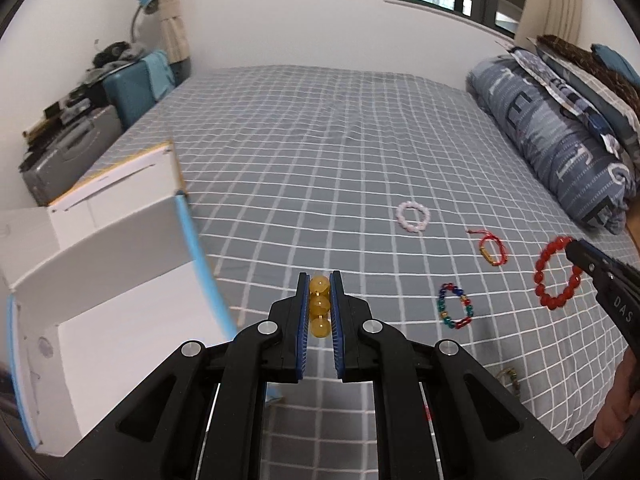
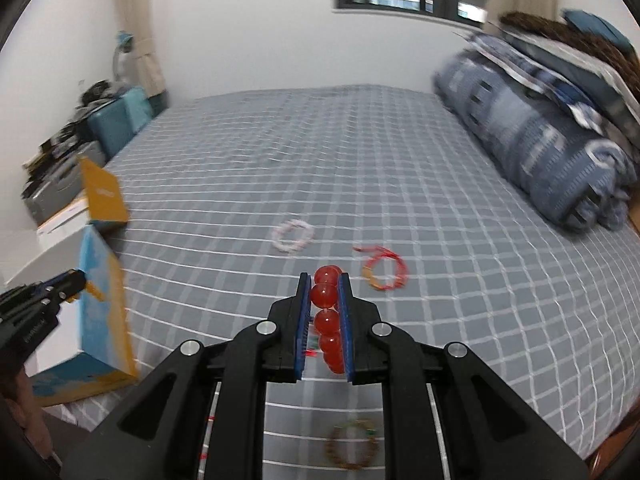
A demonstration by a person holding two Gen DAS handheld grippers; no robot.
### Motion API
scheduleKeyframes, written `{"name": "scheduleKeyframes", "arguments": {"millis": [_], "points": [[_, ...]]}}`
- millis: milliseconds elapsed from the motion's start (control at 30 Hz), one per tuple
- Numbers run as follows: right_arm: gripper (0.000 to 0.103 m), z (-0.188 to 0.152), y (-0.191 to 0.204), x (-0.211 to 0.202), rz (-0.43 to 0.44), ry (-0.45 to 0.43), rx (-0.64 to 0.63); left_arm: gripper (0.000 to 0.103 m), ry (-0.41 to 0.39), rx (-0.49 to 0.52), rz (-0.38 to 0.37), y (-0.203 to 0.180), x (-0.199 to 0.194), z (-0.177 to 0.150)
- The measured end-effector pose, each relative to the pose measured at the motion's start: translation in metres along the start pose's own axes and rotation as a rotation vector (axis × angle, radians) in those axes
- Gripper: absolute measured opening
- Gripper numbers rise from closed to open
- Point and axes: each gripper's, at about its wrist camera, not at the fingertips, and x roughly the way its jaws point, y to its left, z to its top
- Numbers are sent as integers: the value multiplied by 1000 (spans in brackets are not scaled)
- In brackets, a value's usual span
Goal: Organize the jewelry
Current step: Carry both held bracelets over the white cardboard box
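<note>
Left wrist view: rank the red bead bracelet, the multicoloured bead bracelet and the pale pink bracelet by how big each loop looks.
1. red bead bracelet, hanging from the right gripper, nearer the camera, so partly unsure
2. multicoloured bead bracelet
3. pale pink bracelet, farthest, so partly unsure

bed sheet [image 1: 320, 152]: matt woven cloth, checked, lightly creased
yellow beads [image 1: 319, 307]: glossy, translucent, smooth
red beads [image 2: 328, 320]: shiny, glassy, smooth
left tool [image 1: 319, 292]: matt black plastic, ribbed blue pads, bright metal pins
box [image 1: 100, 264]: smooth white card, matt
quilt [image 1: 560, 140]: soft printed cloth
</note>
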Motion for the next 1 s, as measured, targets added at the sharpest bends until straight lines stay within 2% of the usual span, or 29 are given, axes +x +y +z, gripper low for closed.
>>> {"name": "scheduleKeyframes", "arguments": {"millis": [267,533,733,867,1000], "points": [[13,15,89,-2,117,-29,-89,9,-21,-78,96,61,-33,-10],[13,21,188,7,252,-17,-186,9,-22,-219,215,151,-57,-30],[13,14,258,15,357,-1,-267,9,-1,-326,298,214,-60,-46],[13,4,299,24,407,27,-326,9,31,-360,324,235,-51,-55],[13,-9,324,40,415,76,-370,9,81,-391,321,248,-37,-62]]}}
